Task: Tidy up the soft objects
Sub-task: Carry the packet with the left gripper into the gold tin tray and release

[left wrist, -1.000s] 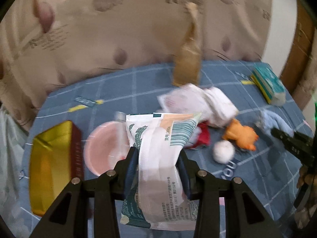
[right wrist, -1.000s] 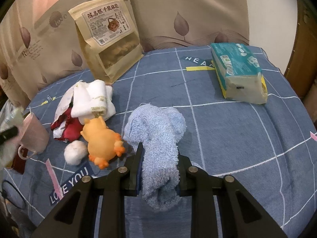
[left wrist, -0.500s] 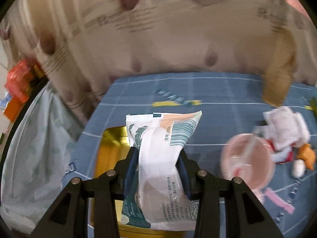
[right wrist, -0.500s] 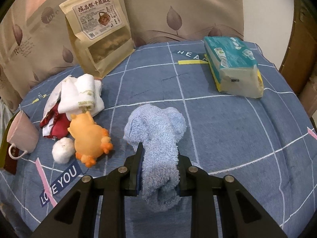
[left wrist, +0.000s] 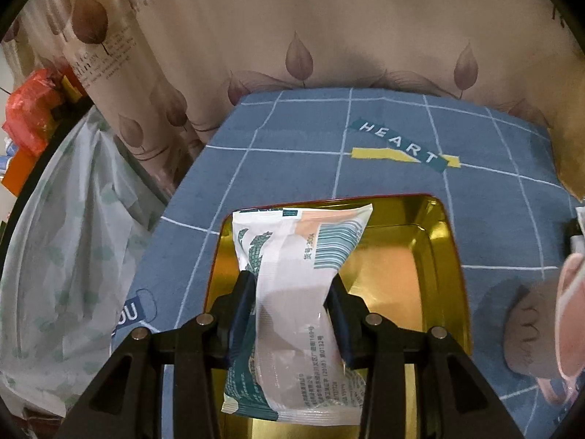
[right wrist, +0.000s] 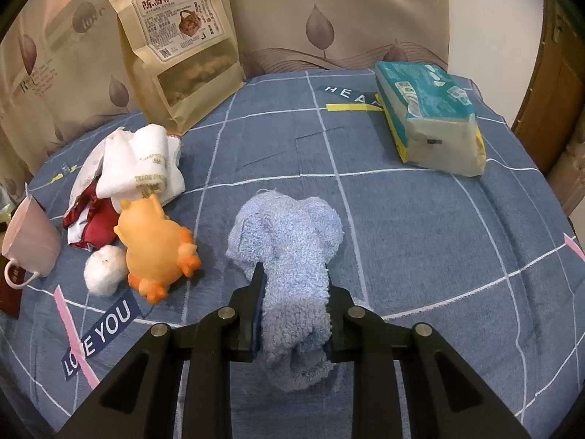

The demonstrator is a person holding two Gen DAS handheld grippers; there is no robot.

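Swung away from the heap of soft things seen a second ago, the left tool [left wrist: 292, 307] is now held over the gold tin tray [left wrist: 413, 256] at the left end of the desk [left wrist: 292, 135], which is covered by a blue checked cloth; its fingers are pinched on a white and green plastic packet [left wrist: 292, 292], whose upper end is seen above the tray's inside and whose lower end hangs towards the camera; whether the packet touches the tray cannot be told; a pink cup [left wrist: 570, 314] is cut off at the right edge; a leaf-printed curtain [left wrist: 329, 36] is seen behind the desk. In the right wrist view little has shifted: the right tool [right wrist: 292, 303] is pressed together on a blue fluffy towel [right wrist: 289, 241], whose far end is bunched on the cloth; to its left an orange plush toy [right wrist: 150, 241] is touched by a white pompom [right wrist: 104, 274]; behind them white rolled cloths [right wrist: 142, 161] lie on a red pouch [right wrist: 95, 219]; a brown snack bag [right wrist: 179, 47] stands at the back; a tissue pack [right wrist: 427, 109] lies well apart at the right.
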